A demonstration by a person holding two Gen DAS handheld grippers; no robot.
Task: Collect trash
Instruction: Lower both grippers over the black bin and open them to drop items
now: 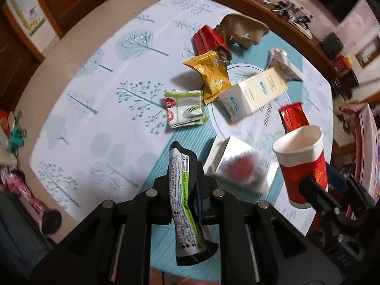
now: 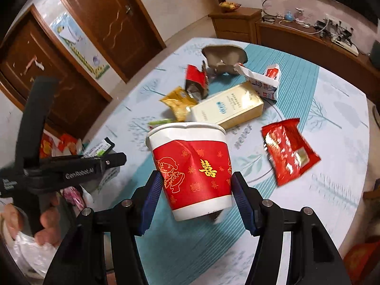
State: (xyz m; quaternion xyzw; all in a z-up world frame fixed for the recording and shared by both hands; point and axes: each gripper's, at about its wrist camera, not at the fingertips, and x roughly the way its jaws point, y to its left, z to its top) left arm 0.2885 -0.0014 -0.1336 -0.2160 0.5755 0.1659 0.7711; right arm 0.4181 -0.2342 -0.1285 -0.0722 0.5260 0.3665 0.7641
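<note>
left gripper (image 1: 185, 187), "genrobot.ai" on its side in the right wrist view, clamped narrow on a black-green-silver wrapper (image 1: 184, 204) with fine print too small to read, held above the table (image 1: 99, 76). right gripper (image 2: 197, 190) grips a red-white paper cup (image 2: 192, 166) bearing a gold double-happiness character and a cartoon child. beyond: silver box (image 1: 235, 163), red foil packet (image 2: 288, 149), green sachet (image 1: 186, 110) marked "9.9", white-blue carton (image 1: 251, 93), yellow packet (image 1: 211, 74), crushed red cup (image 1: 206, 39).
</note>
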